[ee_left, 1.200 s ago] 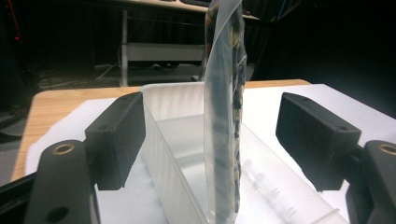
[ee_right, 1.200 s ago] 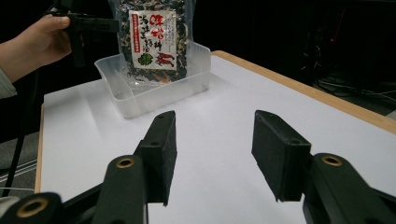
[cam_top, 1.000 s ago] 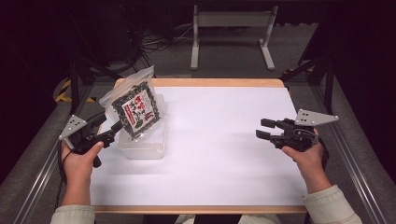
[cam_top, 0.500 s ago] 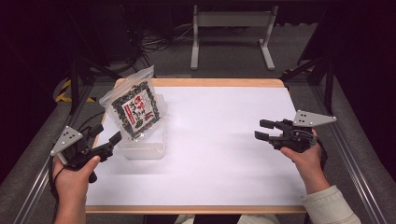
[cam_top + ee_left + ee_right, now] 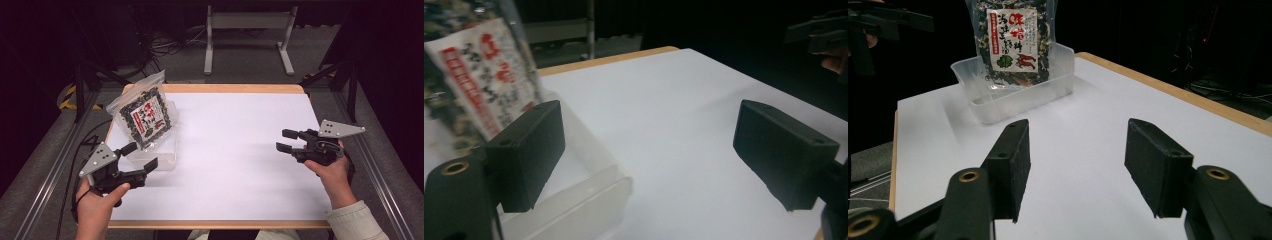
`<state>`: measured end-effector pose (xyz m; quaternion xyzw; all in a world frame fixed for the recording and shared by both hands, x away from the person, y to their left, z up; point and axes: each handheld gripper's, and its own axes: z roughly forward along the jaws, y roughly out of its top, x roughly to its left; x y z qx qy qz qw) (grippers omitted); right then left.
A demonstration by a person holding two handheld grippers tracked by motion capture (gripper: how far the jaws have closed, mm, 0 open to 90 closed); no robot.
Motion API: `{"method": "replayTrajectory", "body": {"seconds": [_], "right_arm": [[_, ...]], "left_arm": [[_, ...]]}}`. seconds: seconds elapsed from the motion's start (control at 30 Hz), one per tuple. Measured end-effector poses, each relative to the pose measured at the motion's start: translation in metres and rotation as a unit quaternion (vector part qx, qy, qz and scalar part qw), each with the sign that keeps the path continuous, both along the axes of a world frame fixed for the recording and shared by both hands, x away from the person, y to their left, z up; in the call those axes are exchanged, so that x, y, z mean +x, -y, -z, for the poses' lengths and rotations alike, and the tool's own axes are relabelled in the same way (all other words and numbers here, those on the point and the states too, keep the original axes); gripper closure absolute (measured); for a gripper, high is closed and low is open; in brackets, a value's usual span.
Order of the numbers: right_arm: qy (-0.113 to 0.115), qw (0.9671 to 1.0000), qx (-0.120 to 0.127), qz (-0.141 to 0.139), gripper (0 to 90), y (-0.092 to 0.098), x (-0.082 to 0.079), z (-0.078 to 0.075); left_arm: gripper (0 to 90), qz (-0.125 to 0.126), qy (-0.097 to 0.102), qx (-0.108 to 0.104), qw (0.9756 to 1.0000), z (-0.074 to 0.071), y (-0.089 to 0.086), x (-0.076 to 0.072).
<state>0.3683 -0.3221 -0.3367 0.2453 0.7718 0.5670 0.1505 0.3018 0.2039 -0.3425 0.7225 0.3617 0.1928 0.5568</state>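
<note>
The snack bag (image 5: pixel 145 116) stands in the clear tub (image 5: pixel 165 156) (leaning on its wall); left gripper (image 5: pixel 139 160) and right gripper (image 5: pixel 287 140) hold their fingers apart, holding nothing

You worked under bright overhead light on the white table (image 5: pixel 240 150); around it everything was dark, and beside it the packet (image 5: pixel 479 85) blurred.

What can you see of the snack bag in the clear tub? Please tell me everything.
The bag is a clear plastic pouch of dark, mixed pieces, with a white label printed in red. It stands nearly upright in the tub, leaning toward the table's far left edge, its top rising well above the rim. Only the tub touches it. The left gripper is open, close by but apart.
</note>
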Motion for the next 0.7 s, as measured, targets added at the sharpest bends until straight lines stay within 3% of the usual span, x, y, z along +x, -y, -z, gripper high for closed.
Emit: {"method": "replayTrajectory", "body": {"seconds": [0.1,0.23,0.33,0.43,0.7], "right_arm": [[-0.002,1.0,0.003,0.003,42.5,0.003,-0.001,0.002],[-0.004,1.0,0.002,0.008,40.5,0.009,-0.003,0.007],[-0.007,0.9999,0.004,0.013,39.4,0.014,-0.003,0.012],[-0.009,0.9998,0.006,0.016,38.8,0.017,-0.003,0.015],[-0.014,0.9996,0.006,0.022,37.1,0.022,-0.004,0.025]], "left_arm": [[12.1,0.01,0.006,0.017,0.9998,0.0,0.011,0.003],[9.4,0.031,0.007,0.008,0.9995,0.002,0.028,0.009],[8.7,0.047,0.017,0.001,0.9987,0.012,0.044,0.017],[8.4,0.059,0.015,-0.009,0.9981,0.023,0.058,0.025],[6.1,0.076,0.011,-0.004,0.997,0.045,0.087,0.036]]}}
